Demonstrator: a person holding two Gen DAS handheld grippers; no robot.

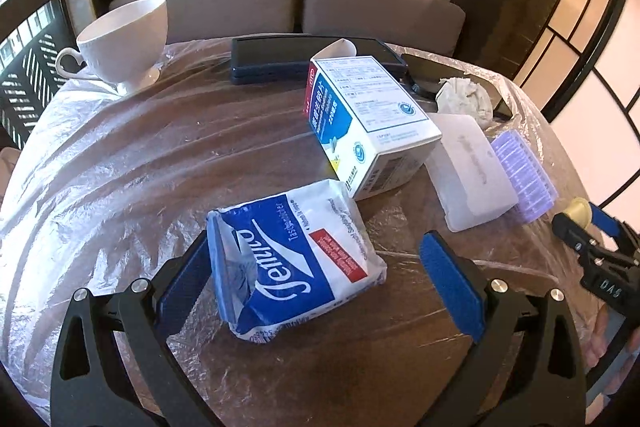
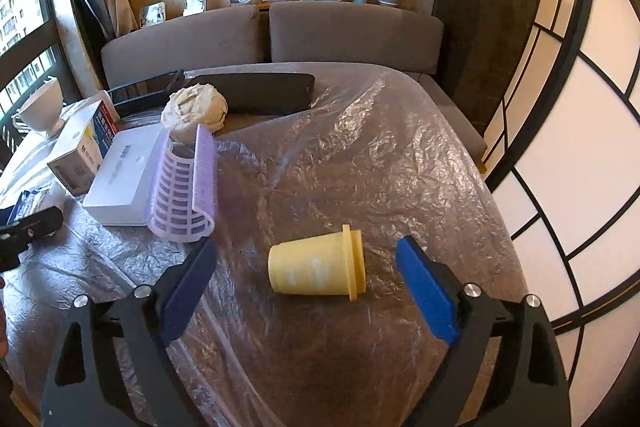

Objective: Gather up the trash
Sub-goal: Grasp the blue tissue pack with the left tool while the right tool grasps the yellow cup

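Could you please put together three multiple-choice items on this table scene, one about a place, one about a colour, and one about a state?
1. Where does the crumpled tissue wad lie?
A. Inside the white teacup
B. Beyond the white box, against the dark flat item at the far edge
C. Between the right gripper's fingers

2. What colour is the small cup lying in front of the right gripper?
A. Yellow
B. Red
C. Green

3. How does the left gripper stand to the tissue pack?
A. Shut tight on it
B. Open, with the pack between its fingers
C. Pointing away from it

Answers: 1 B, the wad sits past the white box, by the dark item. 2 A, the cup is pale yellow and on its side. 3 B, a gap shows beside the right finger.
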